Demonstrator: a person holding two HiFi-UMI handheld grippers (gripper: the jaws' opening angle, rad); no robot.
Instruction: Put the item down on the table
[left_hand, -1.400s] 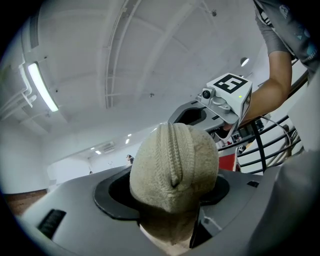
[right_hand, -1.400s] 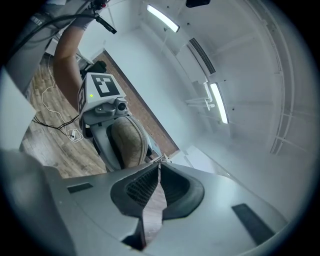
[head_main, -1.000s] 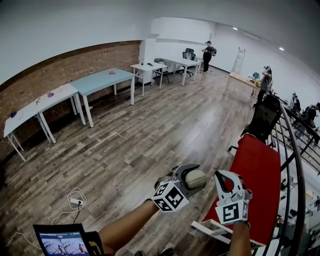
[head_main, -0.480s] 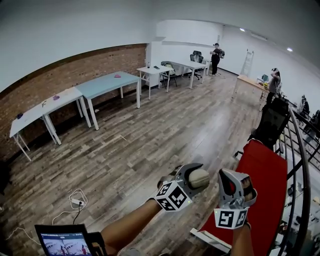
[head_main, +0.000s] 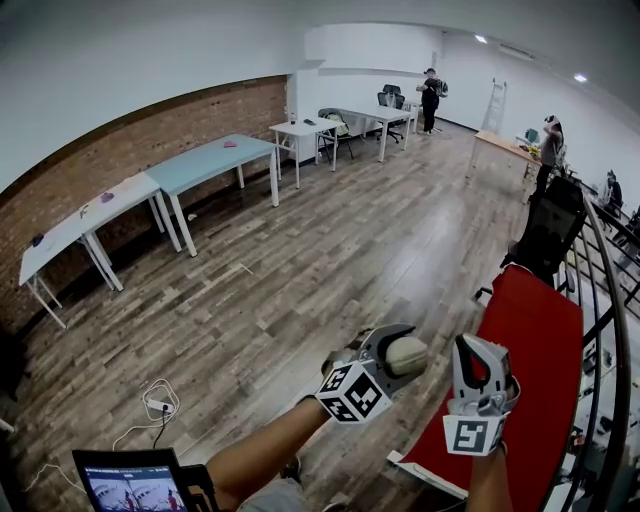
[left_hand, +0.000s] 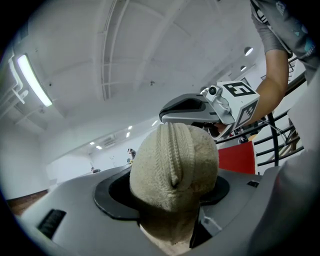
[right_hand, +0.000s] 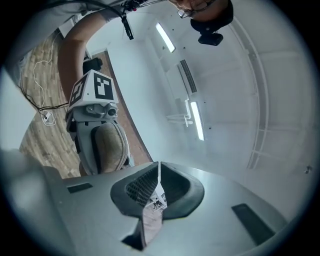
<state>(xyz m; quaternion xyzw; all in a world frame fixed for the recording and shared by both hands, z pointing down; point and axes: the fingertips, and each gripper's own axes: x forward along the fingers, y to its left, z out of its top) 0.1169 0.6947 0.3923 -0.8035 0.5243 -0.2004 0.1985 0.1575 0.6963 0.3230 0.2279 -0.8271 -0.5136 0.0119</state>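
My left gripper (head_main: 393, 358) is held up in front of me over the wooden floor, shut on a beige knitted item (head_main: 405, 354). In the left gripper view the beige knitted item (left_hand: 172, 170) bulges out between the jaws of the left gripper (left_hand: 172, 150) and hides their tips. My right gripper (head_main: 480, 382) hangs just to its right, apart from it, above a red table (head_main: 525, 350). In the right gripper view the right gripper (right_hand: 159, 172) is shut on a thin white paper tag (right_hand: 152, 215), with the left gripper (right_hand: 100, 142) beside it.
A blue table (head_main: 215, 158) and a white table (head_main: 85, 215) stand along the brick wall at left. More white tables and people are at the far end. A black chair (head_main: 548, 228) and a dark railing (head_main: 608, 330) are at right. A tablet (head_main: 130, 487) and a floor cable (head_main: 150, 402) lie at lower left.
Both grippers keep their hold. The right gripper has drifted a little to the right, away from the left one, and the head view has swung slightly.
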